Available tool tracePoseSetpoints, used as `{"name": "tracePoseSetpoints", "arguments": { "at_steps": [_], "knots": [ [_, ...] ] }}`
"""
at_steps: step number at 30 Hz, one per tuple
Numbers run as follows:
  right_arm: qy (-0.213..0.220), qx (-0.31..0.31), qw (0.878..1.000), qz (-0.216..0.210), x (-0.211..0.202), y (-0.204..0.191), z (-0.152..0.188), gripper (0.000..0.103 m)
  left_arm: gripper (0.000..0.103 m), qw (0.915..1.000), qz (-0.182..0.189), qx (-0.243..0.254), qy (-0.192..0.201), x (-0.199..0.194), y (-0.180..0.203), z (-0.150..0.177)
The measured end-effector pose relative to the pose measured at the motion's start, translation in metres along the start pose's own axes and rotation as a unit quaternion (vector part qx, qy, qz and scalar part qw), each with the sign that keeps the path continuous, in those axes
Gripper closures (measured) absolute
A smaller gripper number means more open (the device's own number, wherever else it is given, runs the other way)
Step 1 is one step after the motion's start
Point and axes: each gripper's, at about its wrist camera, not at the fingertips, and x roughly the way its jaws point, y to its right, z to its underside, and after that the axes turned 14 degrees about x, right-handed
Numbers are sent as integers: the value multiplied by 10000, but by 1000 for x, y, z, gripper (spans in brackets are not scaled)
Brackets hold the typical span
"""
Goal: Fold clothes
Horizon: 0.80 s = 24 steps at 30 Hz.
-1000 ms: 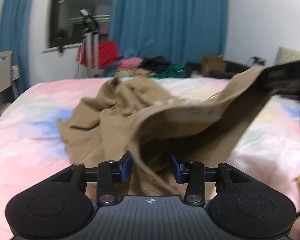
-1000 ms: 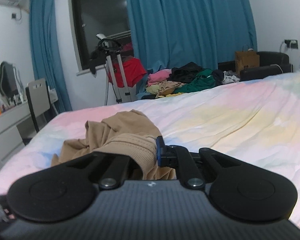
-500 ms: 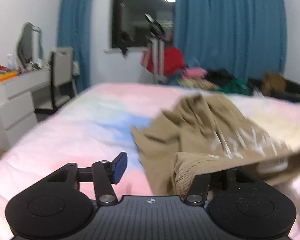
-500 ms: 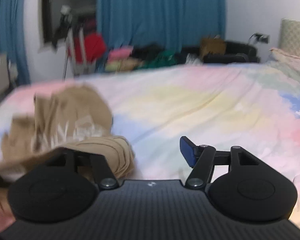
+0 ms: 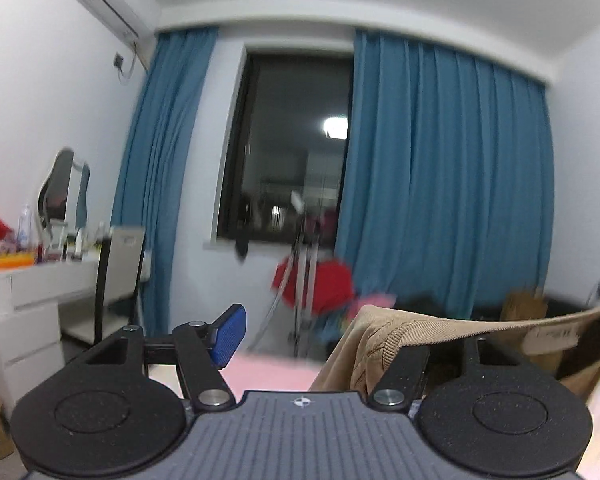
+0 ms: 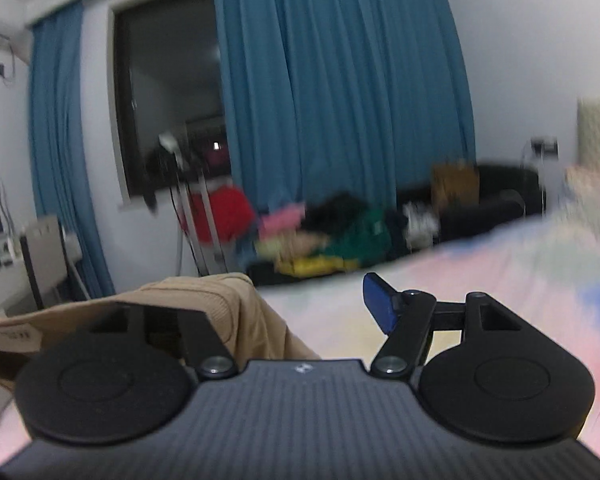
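Fabric of the tan garment [image 5: 412,330] is draping over each gripper's inner finger, at 3 o'clock on the left gripper [image 5: 316,336], 9 o'clock on the right gripper [image 6: 300,304]; both jaws are gaping wide, pinching nothing.

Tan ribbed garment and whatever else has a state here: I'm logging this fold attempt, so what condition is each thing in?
Tan ribbed garment: lifted, stretched between both tongs, draped over one finger of each.
Left tongs: open, blue-padded finger bare.
Right tongs: open, blue-padded finger bare.
Blue curtains: drawn apart, dark window exposed.
Pastel bedsheet: spread on bed.
Clothes pile: unfolded heap.
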Motion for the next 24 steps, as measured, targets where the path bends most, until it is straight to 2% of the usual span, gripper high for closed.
{"name": "tracePoseSetpoints", "arguments": {
  "at_steps": [6, 12, 14, 18, 21, 24],
  "knots": [
    [671, 67, 9967, -455, -45, -42, -114, 37, 37, 9977, -189, 5, 650, -24, -16, -147],
    [1333, 9, 9873, -860, -110, -67, -196, 33, 35, 9902, -175, 336, 1342, -79, -28, -250],
    [1461, -103, 9855, -860, -126, -74, -217, 30, 34, 9887, -112, 396, 1445, -98, -29, -273],
    [1530, -212, 9842, -861, -138, -81, -244, 29, 33, 9855, -128, 678, 1548, -115, -25, -302],
    [1446, -252, 9853, -871, -135, -83, -252, 29, 31, 9895, 29, 543, 1339, -101, -27, -310],
    [1225, -379, 9886, -795, -114, -82, -241, 28, 31, 9946, 164, 348, 969, -67, -34, -299]
  ]
}}
